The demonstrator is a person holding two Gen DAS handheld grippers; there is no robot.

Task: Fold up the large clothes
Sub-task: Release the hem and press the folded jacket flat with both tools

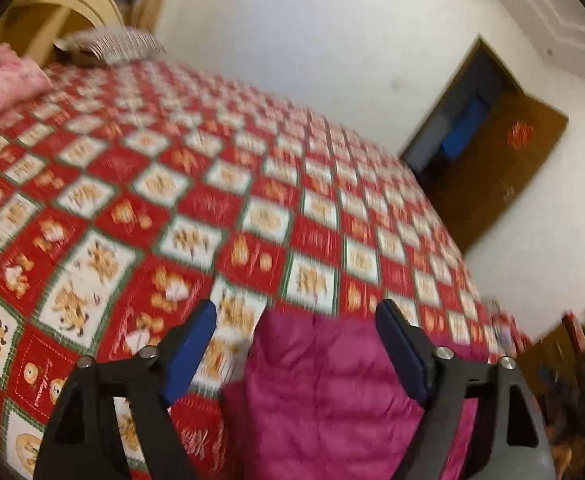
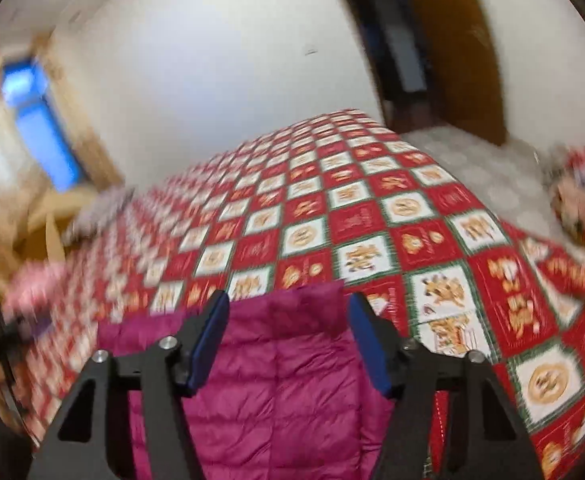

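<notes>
**A:** A magenta quilted jacket (image 1: 332, 396) lies on a bed under a red-and-white checked bedspread (image 1: 220, 184), at the near edge. How do the grippers stand?

**B:** The left gripper (image 1: 296, 316) hangs above the jacket with jaws spread wide, nothing between them; the jacket's top edge sits in the gap below. The right gripper (image 2: 288, 304) is also released, its blue pads (image 2: 212, 336) apart over the same garment (image 2: 276, 376).

**A:** Is the whole jacket visible?

**B:** No. In both views its lower part is cut off by the frame and partly hidden behind the black gripper arms. Sleeves and collar cannot be made out.

**A:** What else appears?

**B:** A pink bundle of cloth (image 1: 4, 84) at the far left of the bed, cropped by the lens edge, and a striped pillow (image 1: 112, 42) near a pale headboard (image 1: 64, 8). A brown door (image 1: 492, 160) stands open on the white wall (image 1: 312, 32); the dark room behind it is unreadable. A blue-lit window (image 2: 44, 128) shows in the right wrist view, heavily smeared.

**A:** And the prints on the bedspread?

**B:** Cartoon figures, too blurred by motion to identify.
</notes>
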